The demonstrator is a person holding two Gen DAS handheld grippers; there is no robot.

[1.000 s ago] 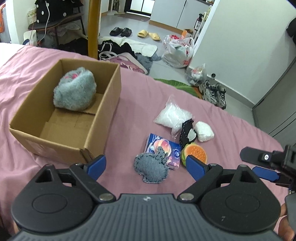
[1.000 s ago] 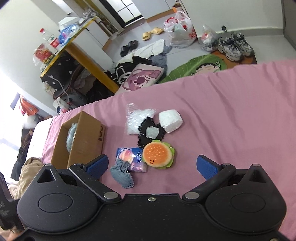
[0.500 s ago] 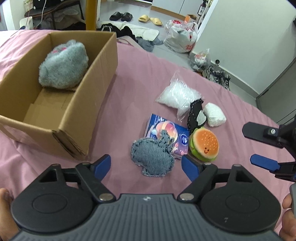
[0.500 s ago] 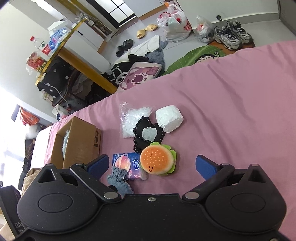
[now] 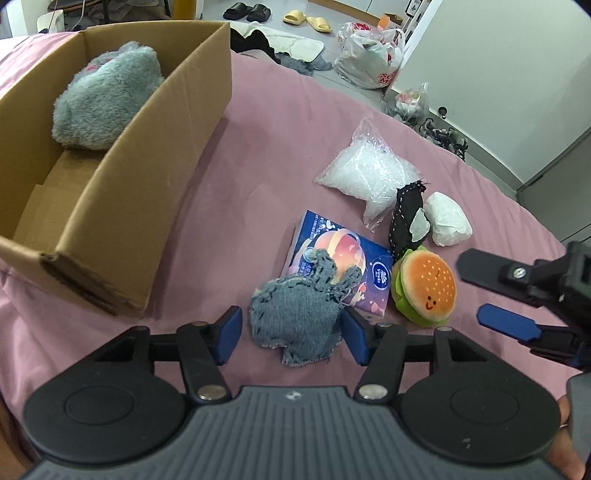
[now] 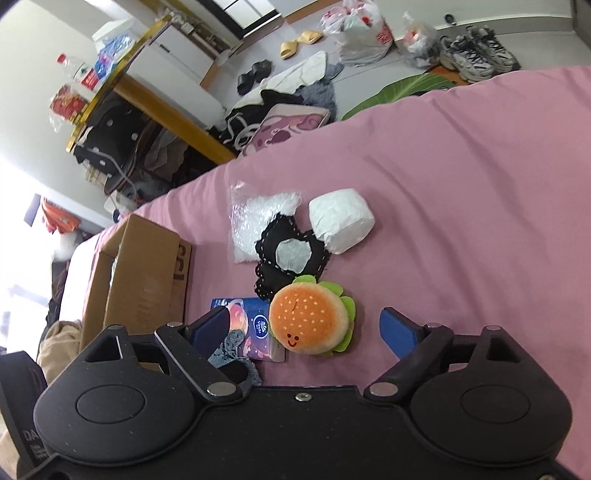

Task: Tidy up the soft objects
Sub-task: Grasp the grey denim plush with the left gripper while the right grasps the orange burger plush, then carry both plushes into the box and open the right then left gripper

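On the pink bedspread (image 5: 258, 155) lies a grey denim bunny-shaped pad (image 5: 299, 314), partly over a blue tissue pack (image 5: 340, 266). My left gripper (image 5: 291, 328) stands open with its blue pads either side of the denim pad. A burger plush (image 5: 424, 288) (image 6: 310, 319) sits to the right; my right gripper (image 6: 306, 328) is open around it, also seen in the left wrist view (image 5: 495, 295). Further back lie a black pad (image 6: 291, 251), a white wad (image 6: 341, 219) and a clear bag (image 5: 369, 173). A grey furry toy (image 5: 103, 107) rests in the cardboard box (image 5: 147, 177).
The box (image 6: 144, 280) takes up the left of the bed. Past the bed's far edge the floor holds slippers (image 5: 306, 20), plastic bags (image 5: 369, 51), shoes (image 6: 476, 55) and clothes. A wooden table (image 6: 155, 96) with bottles stands at the back left.
My left gripper has come down and forward until its pads flank the denim pad. My right gripper has moved closer until its pads flank the burger plush. Both stay open.
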